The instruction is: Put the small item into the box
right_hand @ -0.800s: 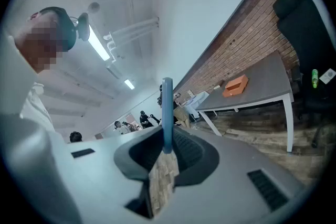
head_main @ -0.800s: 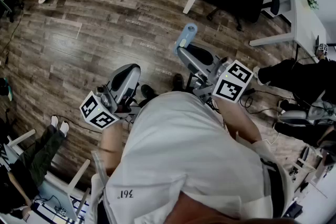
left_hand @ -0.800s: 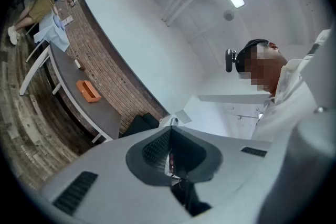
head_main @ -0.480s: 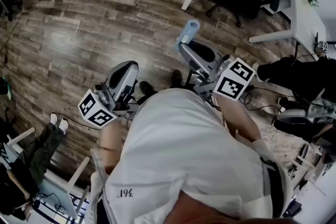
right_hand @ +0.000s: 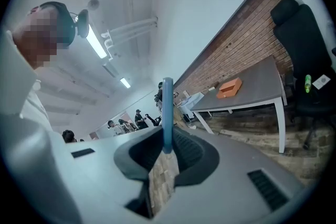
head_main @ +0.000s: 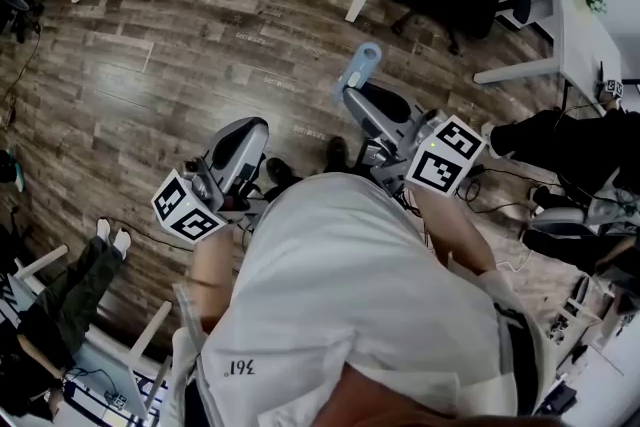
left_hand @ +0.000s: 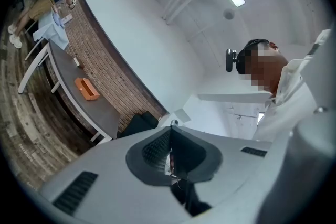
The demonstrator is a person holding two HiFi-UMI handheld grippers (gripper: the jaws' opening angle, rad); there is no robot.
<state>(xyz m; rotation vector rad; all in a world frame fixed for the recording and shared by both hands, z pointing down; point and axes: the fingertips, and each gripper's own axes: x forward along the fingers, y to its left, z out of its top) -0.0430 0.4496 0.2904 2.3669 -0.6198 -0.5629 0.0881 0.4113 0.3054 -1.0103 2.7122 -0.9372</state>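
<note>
Barely shifted since half a second ago, both grippers stay at the person's waist. Right gripper [right_hand: 167,147] clamps a thin blue item [right_hand: 167,110] upright; left gripper [left_hand: 170,152] is closed on nothing. Orange box [right_hand: 229,87] sits on the grey table [right_hand: 261,84], well apart from the item, its contents unreadable.

shirt [head_main: 350,295]: white, collared; small "361" print at 7 o'clock in head view
left gripper [head_main: 258,129]: light grey shell, dark top panel
right gripper [head_main: 350,97]: same grey shell; dark ribbed pads, slot vents either side
cubes [head_main: 188,210]: white, black square markers on every face showing
headset [left_hand: 247,57]: black band, small camera at its 9 o'clock
shoes [head_main: 280,173]: black
</note>
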